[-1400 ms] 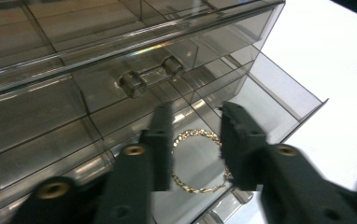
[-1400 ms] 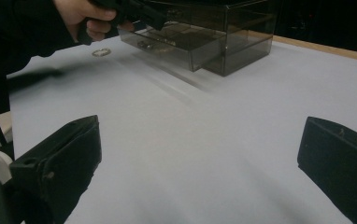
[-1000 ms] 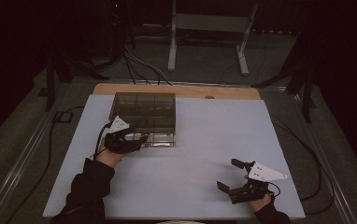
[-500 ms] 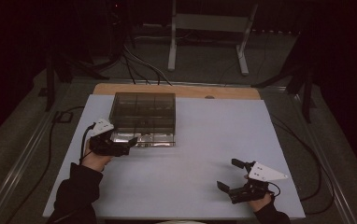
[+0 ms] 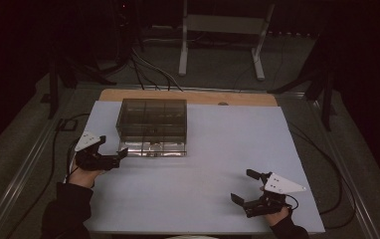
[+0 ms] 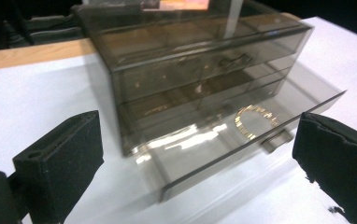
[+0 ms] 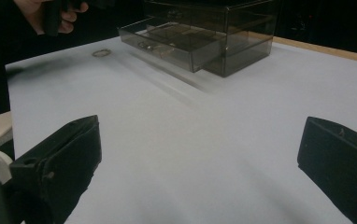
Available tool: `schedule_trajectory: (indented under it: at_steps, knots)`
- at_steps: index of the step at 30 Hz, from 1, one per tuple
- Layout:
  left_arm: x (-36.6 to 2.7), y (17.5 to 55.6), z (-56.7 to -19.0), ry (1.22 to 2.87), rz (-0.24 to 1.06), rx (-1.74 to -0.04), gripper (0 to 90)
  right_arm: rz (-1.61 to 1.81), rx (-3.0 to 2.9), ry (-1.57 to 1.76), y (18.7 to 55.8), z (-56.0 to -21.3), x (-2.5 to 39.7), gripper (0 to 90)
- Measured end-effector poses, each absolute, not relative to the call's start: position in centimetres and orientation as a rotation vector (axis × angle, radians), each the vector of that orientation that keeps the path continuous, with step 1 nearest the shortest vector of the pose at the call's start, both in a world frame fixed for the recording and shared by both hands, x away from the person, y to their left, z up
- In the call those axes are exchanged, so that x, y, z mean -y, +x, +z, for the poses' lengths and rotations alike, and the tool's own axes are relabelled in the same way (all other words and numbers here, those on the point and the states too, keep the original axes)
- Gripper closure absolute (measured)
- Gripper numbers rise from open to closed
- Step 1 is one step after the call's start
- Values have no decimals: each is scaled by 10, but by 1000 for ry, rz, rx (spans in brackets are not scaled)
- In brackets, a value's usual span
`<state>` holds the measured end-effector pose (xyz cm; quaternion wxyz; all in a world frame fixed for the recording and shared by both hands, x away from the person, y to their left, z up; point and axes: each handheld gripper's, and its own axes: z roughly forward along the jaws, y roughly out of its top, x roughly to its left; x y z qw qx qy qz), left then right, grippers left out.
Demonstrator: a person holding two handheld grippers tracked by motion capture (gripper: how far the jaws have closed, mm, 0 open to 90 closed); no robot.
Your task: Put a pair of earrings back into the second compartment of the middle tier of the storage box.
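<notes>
Smoky clear drawer box (image 5: 152, 125) upright at table's far left, bottom drawer (image 6: 242, 140) pulled out

Smoky see-thru brown drawer box (image 5: 152, 125), gold bracelet (image 6: 256, 122) inside, white tabletop (image 5: 237, 149) w/ tan wood edge, black gripper jaws.

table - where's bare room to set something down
The white table is bare between the drawer box and the right gripper, and along its right side. It is crowded at the open bottom drawer, beside the left gripper.
</notes>
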<state>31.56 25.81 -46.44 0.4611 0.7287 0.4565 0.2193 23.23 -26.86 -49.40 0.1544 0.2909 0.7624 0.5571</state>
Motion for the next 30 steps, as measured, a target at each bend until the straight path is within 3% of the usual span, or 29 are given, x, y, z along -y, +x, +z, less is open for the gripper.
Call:
schedule_trajectory:
  at_steps: [7,19,26,30]
  knots:
    - [-287,310,-474,1694,524,-1164,49,1595,-2187,841,232,-494,269,0]
    - [-317,307,-492,1769,470,-1284,73,1590,-2190,837,231,-494,268,0]
    - [-324,307,-501,1832,436,-1333,168,1590,-2194,832,231,-494,268,0]
    - [-321,308,-505,1910,445,-1316,329,1587,-2201,833,232,-494,267,0]
